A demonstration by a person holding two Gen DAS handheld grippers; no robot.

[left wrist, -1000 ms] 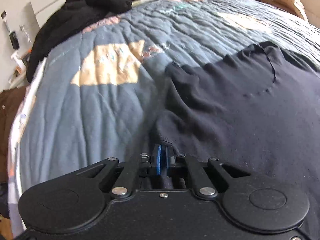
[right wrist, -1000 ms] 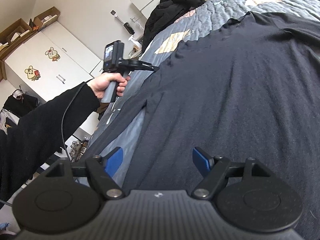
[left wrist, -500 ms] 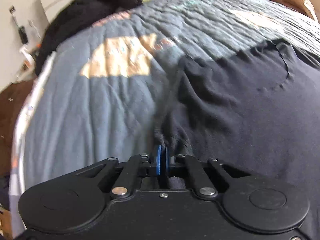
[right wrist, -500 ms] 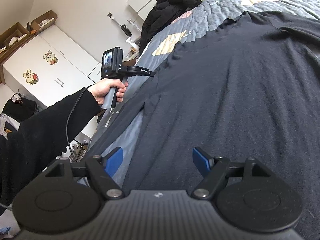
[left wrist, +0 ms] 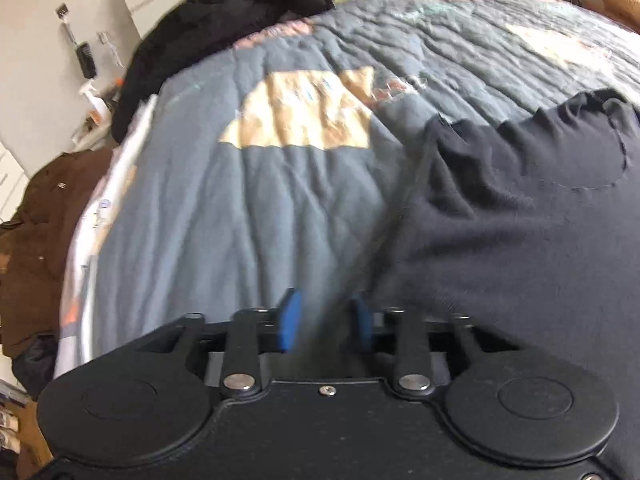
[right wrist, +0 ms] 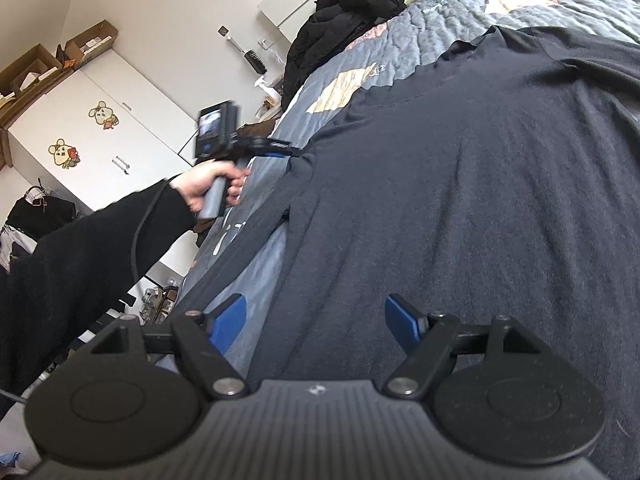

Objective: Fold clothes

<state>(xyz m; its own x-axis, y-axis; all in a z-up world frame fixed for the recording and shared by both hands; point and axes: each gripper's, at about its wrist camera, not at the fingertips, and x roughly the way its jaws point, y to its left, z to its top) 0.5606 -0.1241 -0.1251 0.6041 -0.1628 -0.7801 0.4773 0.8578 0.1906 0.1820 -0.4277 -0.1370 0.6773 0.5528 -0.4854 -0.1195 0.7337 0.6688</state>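
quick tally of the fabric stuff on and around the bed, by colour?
Navy: 1, shirt
Black: 1, clothes pile
Brown: 1, garment
Blue-grey: 1, quilt
Total: 4

A home bedroom: a bed under a quilted blue-grey bedspread point(left wrist: 248, 208) fills the view, a white wardrobe point(right wrist: 100, 148) bears cartoon mouse stickers point(right wrist: 103, 115), cardboard boxes point(right wrist: 48, 64) sit atop it, and a hairbrush point(right wrist: 252, 58) hangs on the wall.
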